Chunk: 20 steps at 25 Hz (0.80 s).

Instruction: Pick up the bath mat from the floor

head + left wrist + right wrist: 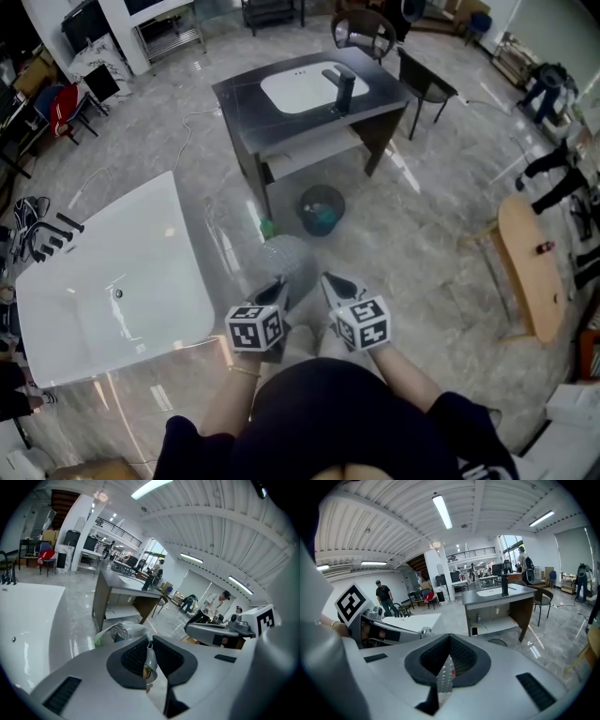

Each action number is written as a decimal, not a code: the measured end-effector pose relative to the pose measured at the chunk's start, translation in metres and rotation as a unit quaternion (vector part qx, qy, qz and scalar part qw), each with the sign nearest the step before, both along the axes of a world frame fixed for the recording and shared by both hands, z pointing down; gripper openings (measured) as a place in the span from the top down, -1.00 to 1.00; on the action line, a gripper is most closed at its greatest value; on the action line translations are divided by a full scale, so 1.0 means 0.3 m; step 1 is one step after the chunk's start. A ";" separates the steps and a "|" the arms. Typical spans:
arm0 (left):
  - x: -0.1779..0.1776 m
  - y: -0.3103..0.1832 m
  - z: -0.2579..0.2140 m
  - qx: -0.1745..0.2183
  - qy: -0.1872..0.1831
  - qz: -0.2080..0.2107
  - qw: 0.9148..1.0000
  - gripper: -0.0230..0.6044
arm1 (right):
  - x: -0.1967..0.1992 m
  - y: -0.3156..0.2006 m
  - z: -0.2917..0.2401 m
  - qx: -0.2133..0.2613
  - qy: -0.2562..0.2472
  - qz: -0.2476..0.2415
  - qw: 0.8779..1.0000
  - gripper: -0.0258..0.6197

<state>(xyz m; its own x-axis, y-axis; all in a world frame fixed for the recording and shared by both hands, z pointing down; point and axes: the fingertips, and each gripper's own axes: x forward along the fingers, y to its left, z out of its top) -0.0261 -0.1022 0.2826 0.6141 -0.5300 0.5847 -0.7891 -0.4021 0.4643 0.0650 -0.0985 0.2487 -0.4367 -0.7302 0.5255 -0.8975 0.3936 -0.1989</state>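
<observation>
Head view
- Left gripper (pixel 278 285): low in the middle of the frame, tip pointing to the top of the frame, its marker cube nearest the person.
- Right gripper (pixel 329 280): just beside the left one, on its right, the 2 tips near each other.
- Bath mat (pixel 282 254): a clear, bumpy sheet bunched just above the 2 tips in the frame. Whether any part of it touches the grey floor (pixel 427 220) cannot be told here.
- Bathtub (pixel 98 281): white, at the left of the frame.
- Sink table (pixel 246 101): dark, upper middle, with a black tap (pixel 343 88) at its white basin.
- Bin (pixel 322 208): round and dark, on the floor below the table in the frame, above the mat.
- Bench (pixel 528 272): wooden, at the right edge.

Left gripper view
- Jaws: clenched on a thin fold of the bath mat, which runs up the narrow slit between the pads.
- Mat beyond the jaws: a clear bunch billowing to the upper left of the pads.
- Right side of frame: the right gripper with its marker cube.

Right gripper view
- Jaws: clamped on another edge of the mat; a dotted clear strip shows between the pads in the lower middle.
- Left side of frame: the left gripper, with the bathtub behind it.
- Middle right: the sink table.
</observation>
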 end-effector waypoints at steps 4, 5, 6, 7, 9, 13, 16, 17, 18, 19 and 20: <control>0.003 0.010 0.000 -0.003 -0.001 -0.007 1.000 0.81 | 0.015 -0.008 -0.023 0.003 -0.002 -0.003 1.000 0.89; 0.004 0.011 -0.001 -0.003 0.000 -0.009 1.000 0.81 | 0.018 -0.009 -0.026 0.004 -0.003 -0.003 1.000 0.89; 0.007 0.009 -0.004 -0.002 0.001 -0.011 1.000 0.81 | 0.024 -0.011 -0.028 0.005 -0.004 -0.002 1.000 0.89; 0.009 0.005 -0.009 -0.001 0.003 -0.013 1.000 0.81 | 0.031 -0.015 -0.029 0.006 -0.005 0.002 1.000 0.89; 0.013 -0.002 -0.018 0.002 0.005 -0.014 1.000 0.81 | 0.040 -0.021 -0.029 0.005 -0.010 0.008 1.000 0.89; 0.007 -0.005 -0.028 0.008 0.001 -0.014 1.000 0.81 | 0.039 -0.017 -0.030 0.006 -0.014 0.010 1.000 0.89; 0.005 -0.005 -0.042 0.013 0.002 -0.013 1.000 0.81 | 0.037 -0.009 -0.036 0.007 -0.015 0.010 1.000 0.89; 0.008 -0.009 -0.044 0.014 0.002 -0.012 1.000 0.81 | 0.039 -0.010 -0.037 0.006 -0.013 0.011 1.000 0.89; 0.009 -0.013 -0.046 0.016 0.003 -0.010 1.000 0.81 | 0.040 -0.013 -0.036 0.005 -0.011 0.012 1.000 0.89; 0.010 -0.018 -0.046 0.017 0.004 -0.010 1.000 0.81 | 0.039 -0.015 -0.034 0.003 -0.010 0.013 1.000 0.89; 0.008 -0.021 -0.045 0.017 0.005 -0.009 1.000 0.81 | 0.037 -0.017 -0.033 0.001 -0.013 0.013 1.000 0.89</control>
